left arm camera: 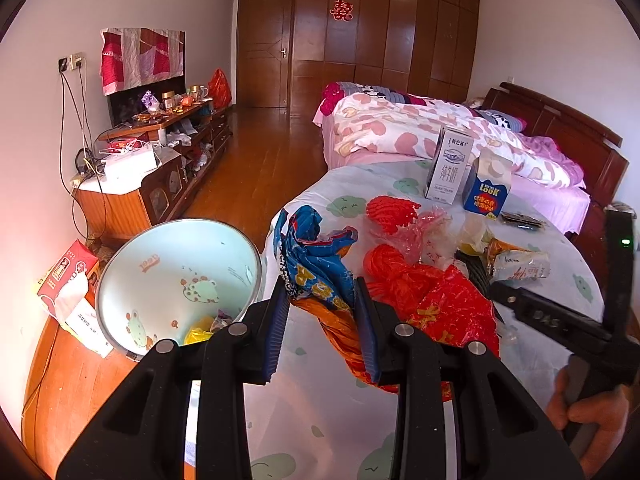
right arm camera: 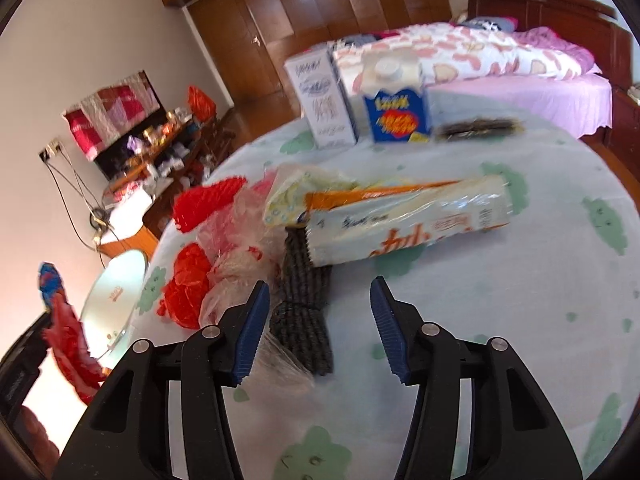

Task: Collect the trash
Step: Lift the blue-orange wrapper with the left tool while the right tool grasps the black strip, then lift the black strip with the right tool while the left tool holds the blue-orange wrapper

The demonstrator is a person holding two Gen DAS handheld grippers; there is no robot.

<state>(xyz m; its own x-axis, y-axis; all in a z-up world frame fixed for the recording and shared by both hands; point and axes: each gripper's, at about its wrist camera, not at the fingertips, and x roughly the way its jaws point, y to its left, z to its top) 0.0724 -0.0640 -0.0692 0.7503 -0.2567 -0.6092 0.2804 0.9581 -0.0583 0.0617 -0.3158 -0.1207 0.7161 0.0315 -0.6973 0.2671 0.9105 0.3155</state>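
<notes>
Wrappers, blue and orange [left arm camera: 320, 276], sit clamped in my left gripper [left arm camera: 322, 320], beside the bin [left arm camera: 120, 280]; I should carry them over its mouth before letting go. My right gripper [right arm camera: 316, 320] is half open, empty, around a dark bundle [right arm camera: 304, 312] on the bed [right arm camera: 520, 300].

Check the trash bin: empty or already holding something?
Holding a little. The bin tilts toward the camera, and yellow and other crumpled scraps lie at its bottom; most of it is bare.
</notes>
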